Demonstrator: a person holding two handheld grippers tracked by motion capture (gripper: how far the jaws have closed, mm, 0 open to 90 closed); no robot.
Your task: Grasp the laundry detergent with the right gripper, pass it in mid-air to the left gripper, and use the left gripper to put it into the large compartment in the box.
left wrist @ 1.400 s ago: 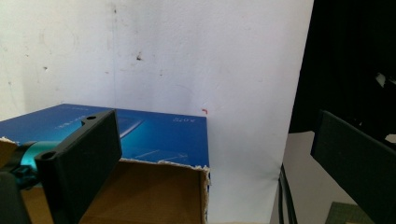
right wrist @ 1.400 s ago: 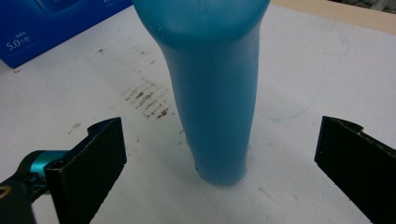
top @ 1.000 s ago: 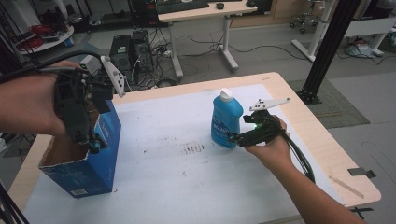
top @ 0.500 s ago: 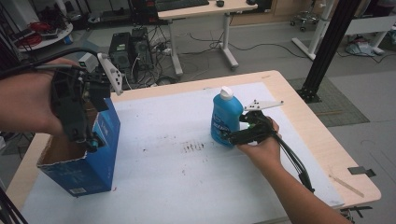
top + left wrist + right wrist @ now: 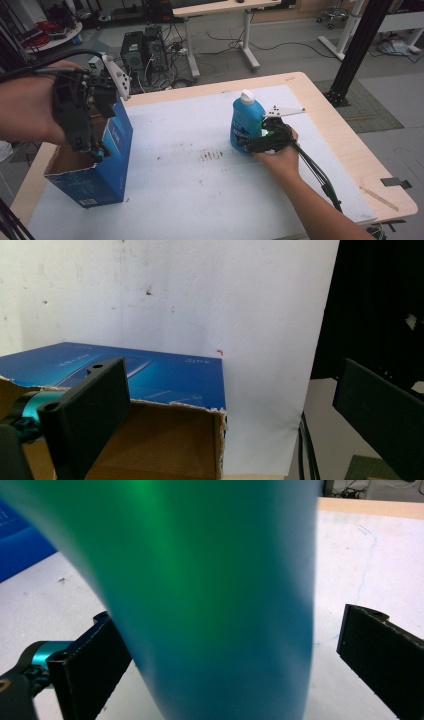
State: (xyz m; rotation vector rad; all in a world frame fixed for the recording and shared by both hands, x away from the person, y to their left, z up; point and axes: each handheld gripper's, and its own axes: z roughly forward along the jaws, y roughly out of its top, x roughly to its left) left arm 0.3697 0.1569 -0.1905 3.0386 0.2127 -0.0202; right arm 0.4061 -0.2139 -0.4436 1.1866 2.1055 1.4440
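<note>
Worktop: white-covered wooden worktop (image 5: pixel 200 185).
Bottle: upright blue plastic bottle with white cap (image 5: pixel 246 126), right of centre, between the right tool's (image 5: pixel 254 141) spread jaws, gap on one side.
Box: open blue cardboard box (image 5: pixel 102 165), left edge.
Left tool (image 5: pixel 95 150): released, above box.

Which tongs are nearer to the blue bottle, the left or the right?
Right. The right tongs straddle the blue bottle, jaws open on either side. The left tongs hover over the open box, far across the table.
</note>
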